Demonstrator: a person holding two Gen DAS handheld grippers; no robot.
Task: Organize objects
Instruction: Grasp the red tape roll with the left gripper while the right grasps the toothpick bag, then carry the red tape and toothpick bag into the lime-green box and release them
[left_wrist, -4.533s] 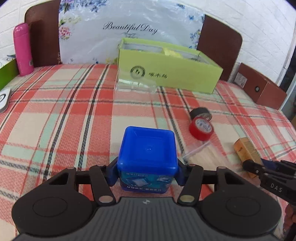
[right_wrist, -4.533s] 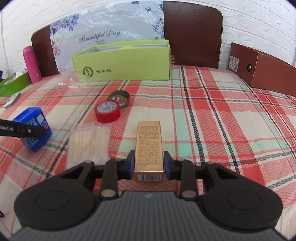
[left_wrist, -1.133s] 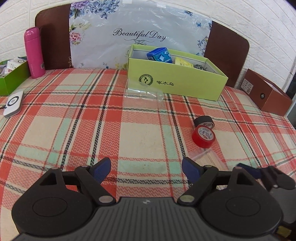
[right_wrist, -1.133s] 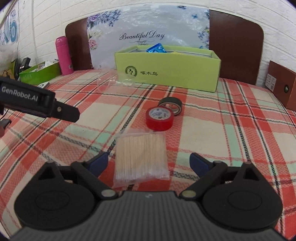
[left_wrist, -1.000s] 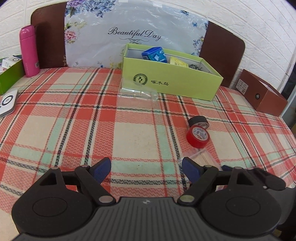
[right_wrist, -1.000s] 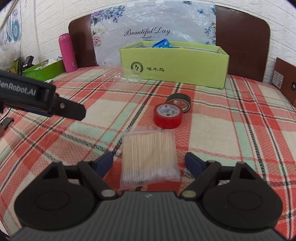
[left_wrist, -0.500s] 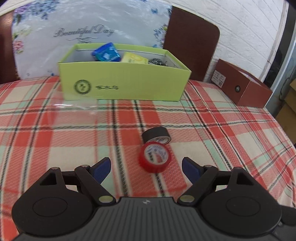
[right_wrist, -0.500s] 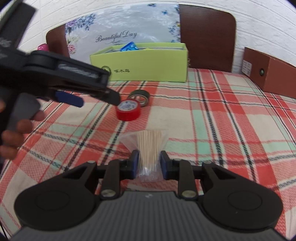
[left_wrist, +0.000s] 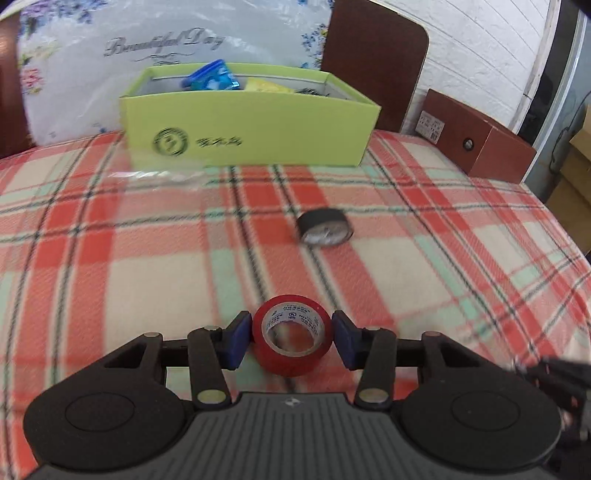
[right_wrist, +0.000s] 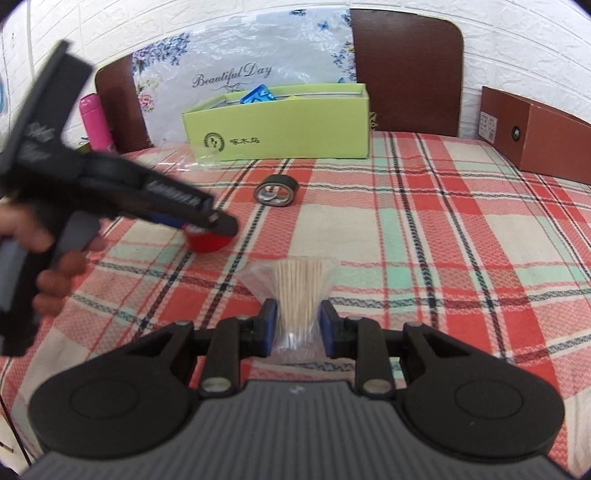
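Note:
My left gripper (left_wrist: 291, 341) is shut on a red tape roll (left_wrist: 291, 338), tilted between its blue pads; in the right wrist view the roll (right_wrist: 208, 242) is just above the cloth under the left gripper (right_wrist: 218, 225). My right gripper (right_wrist: 295, 326) is shut on a clear bag of wooden sticks (right_wrist: 299, 291). A black tape roll (left_wrist: 324, 226) lies on the plaid cloth, also in the right wrist view (right_wrist: 276, 192). The green box (left_wrist: 251, 125) at the back holds a blue container (left_wrist: 212, 78) and a yellow item (left_wrist: 267, 85); it also shows in the right wrist view (right_wrist: 280, 125).
A brown box (left_wrist: 476, 142) stands at the back right near the table edge. A pink bottle (right_wrist: 96, 123) stands at the back left. A clear plastic sheet (left_wrist: 162, 173) lies in front of the green box. Chair backs (right_wrist: 406, 66) stand behind the table.
My left gripper has closed on the red tape roll and drawn it away from the black roll. My right gripper keeps its grip on the stick bag.

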